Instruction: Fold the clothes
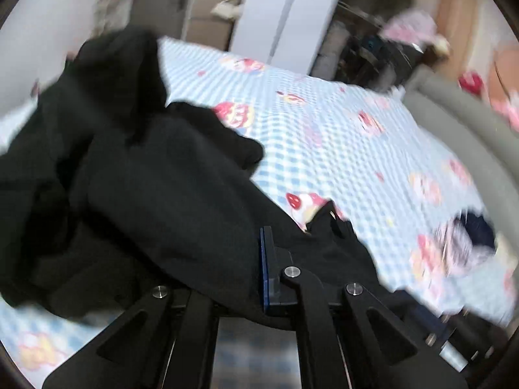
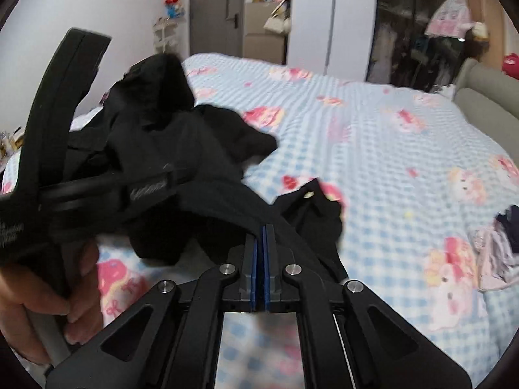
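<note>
Fingers of my right gripper [image 2: 260, 243] are pressed together on a black edge of the dark garment [image 2: 168, 149], whose bulk is bunched toward the left side of the bed [image 2: 373, 149]. My left gripper [image 1: 264, 259] has cloth draped over it, hiding one finger, so I cannot tell how its fingers stand. Right of the garment the checked sheet lies bare up to the small clothes pile [image 2: 499, 246] near the bed's right edge.
</note>
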`<state>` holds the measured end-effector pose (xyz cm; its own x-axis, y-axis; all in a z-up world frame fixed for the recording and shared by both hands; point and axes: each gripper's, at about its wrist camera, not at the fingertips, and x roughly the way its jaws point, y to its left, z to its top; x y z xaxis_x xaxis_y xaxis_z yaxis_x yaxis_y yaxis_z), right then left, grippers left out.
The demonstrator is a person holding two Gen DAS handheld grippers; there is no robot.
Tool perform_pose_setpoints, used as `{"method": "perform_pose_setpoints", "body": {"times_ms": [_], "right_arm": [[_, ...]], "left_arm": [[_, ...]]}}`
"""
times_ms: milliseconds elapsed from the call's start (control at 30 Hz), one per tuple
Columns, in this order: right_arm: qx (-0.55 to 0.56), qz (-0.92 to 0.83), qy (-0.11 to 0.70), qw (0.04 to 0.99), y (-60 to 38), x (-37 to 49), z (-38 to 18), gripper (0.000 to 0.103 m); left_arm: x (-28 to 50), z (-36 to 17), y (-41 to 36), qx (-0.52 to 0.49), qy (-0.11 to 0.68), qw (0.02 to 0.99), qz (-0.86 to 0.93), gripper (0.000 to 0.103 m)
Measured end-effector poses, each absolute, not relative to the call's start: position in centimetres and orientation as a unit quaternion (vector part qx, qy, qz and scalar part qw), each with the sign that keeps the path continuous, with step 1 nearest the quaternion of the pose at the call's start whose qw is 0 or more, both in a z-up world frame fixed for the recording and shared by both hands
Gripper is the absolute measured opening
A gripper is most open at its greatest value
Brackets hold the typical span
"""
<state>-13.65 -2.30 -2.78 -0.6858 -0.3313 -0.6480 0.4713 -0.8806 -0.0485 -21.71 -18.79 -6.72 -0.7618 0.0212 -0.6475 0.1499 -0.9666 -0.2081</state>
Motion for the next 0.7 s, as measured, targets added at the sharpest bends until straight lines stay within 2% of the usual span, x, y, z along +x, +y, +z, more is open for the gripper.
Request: {"method": "perform_pose_setpoints", "body": {"times_ms": [133,233,433,533,633,700], "right_arm": [[0.322,-0.921,0.082,0.205,1.4,-12.6,-0.9,0.001],[0.319,-0.926,0.019,0.203,6.6,-11.3,1.7,0.001],[0.332,-0.934,-0.017,0.132,15.9,-8.8,2.1,0.001],[0.339,-0.936,-0.033,0.094,20.5,-7.5,2.2,0.002],[0.345,-0.936,-0.048,0.056,25.0,-6.2,2.3,0.006],[0.375,-0.925,-0.039,0.047,25.6,-5.8,0.6,0.006]], "left_arm": [[-19.9,-3.4,-13.3,0.323,0.083,-0.022,-0.942,0.003],[-18.5,-0.9,-9.2,0.307,0.051,-0.065,-0.948,0.003],[-16.1,3.2,-0.7,0.285,0.003,-0.157,-0.945,0.003],[-15.8,0.3,3.6,0.334,0.045,-0.226,-0.914,0.003],[-14.4,-5.8,7.7,0.410,0.039,-0.240,-0.879,0.004],[-14.3,-8.0,7.7,0.440,0.045,-0.243,-0.863,0.006]]}}
